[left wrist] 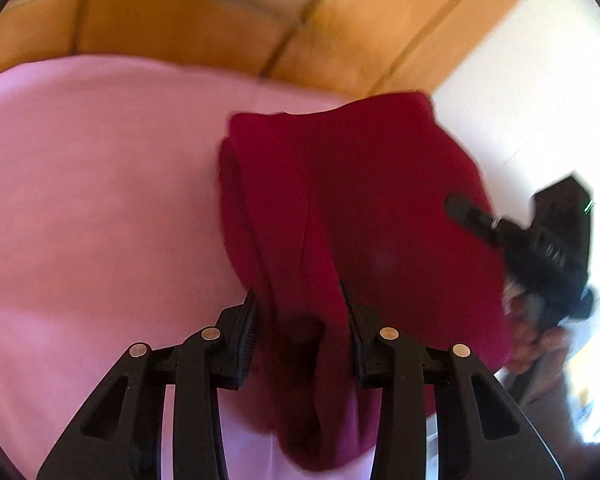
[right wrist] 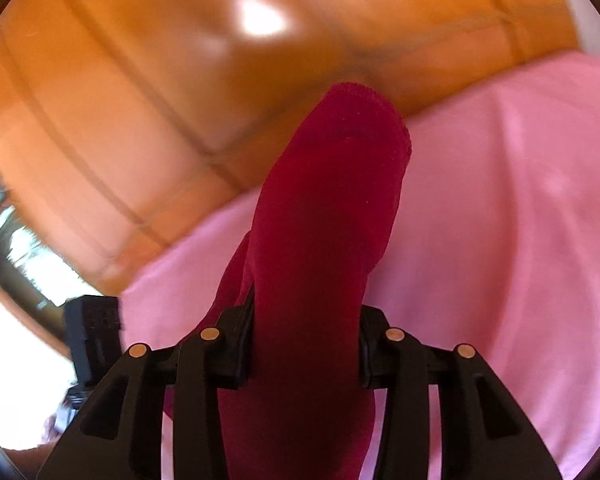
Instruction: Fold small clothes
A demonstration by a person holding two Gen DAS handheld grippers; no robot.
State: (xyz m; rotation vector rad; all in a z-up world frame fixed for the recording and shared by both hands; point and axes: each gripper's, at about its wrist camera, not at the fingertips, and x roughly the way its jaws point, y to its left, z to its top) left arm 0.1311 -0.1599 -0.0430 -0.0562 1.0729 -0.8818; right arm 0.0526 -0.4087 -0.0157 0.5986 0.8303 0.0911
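Observation:
A dark red garment (left wrist: 352, 200) hangs bunched above a pink cloth (left wrist: 92, 200). My left gripper (left wrist: 302, 304) is shut on a fold of it at the near edge. In the left wrist view the right gripper (left wrist: 460, 206) reaches in from the right and holds the garment's far side. In the right wrist view my right gripper (right wrist: 306, 308) is shut on the red garment (right wrist: 332, 200), which drapes forward over the pink cloth (right wrist: 500, 220). Part of the left gripper's body (right wrist: 94, 340) shows at the lower left.
A wooden headboard or panel wall (left wrist: 180, 24) rises behind the pink cloth, also seen in the right wrist view (right wrist: 140, 100). A white wall (left wrist: 520, 100) is at the right. A window or dark frame (right wrist: 16, 256) sits at the left.

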